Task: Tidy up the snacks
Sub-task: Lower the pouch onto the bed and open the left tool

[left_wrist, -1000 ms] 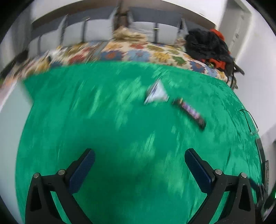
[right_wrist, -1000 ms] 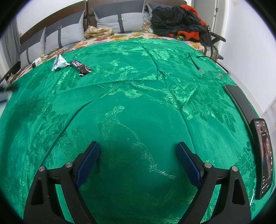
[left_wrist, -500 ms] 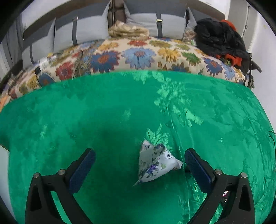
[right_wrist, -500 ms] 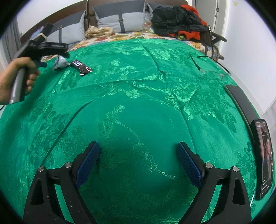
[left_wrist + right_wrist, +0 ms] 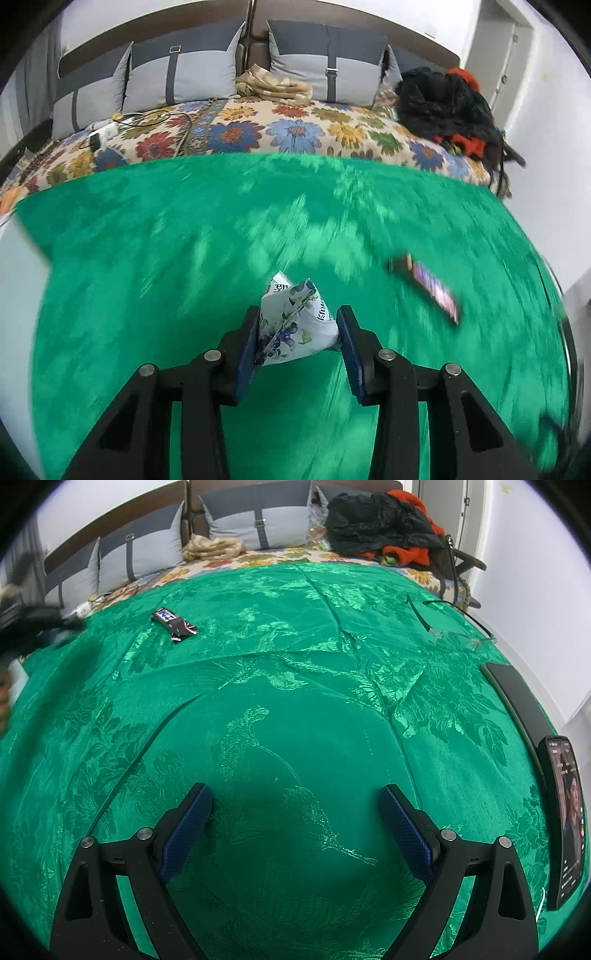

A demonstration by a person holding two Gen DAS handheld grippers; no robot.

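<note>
Packet (image 5: 295, 325), a small white floral pouch, sits pinched between the blue pads of the left hand-held gripper (image 5: 297, 332), whose jaws have just been closing on its puffy middle above the green cover (image 5: 184, 258) of the bed. It looks light, soft and crinkly, so a gentle squeeze across the bulge should hold without crushing. The right hand-held gripper (image 5: 295, 823) hangs spread and empty, well apart from the bar (image 5: 173, 622) lying flat, stiffer, best taken across its width.

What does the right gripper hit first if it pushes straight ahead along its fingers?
Likely just the green bedspread; the right gripper is open and empty, with nothing else ahead. Depth is unclear.
</note>
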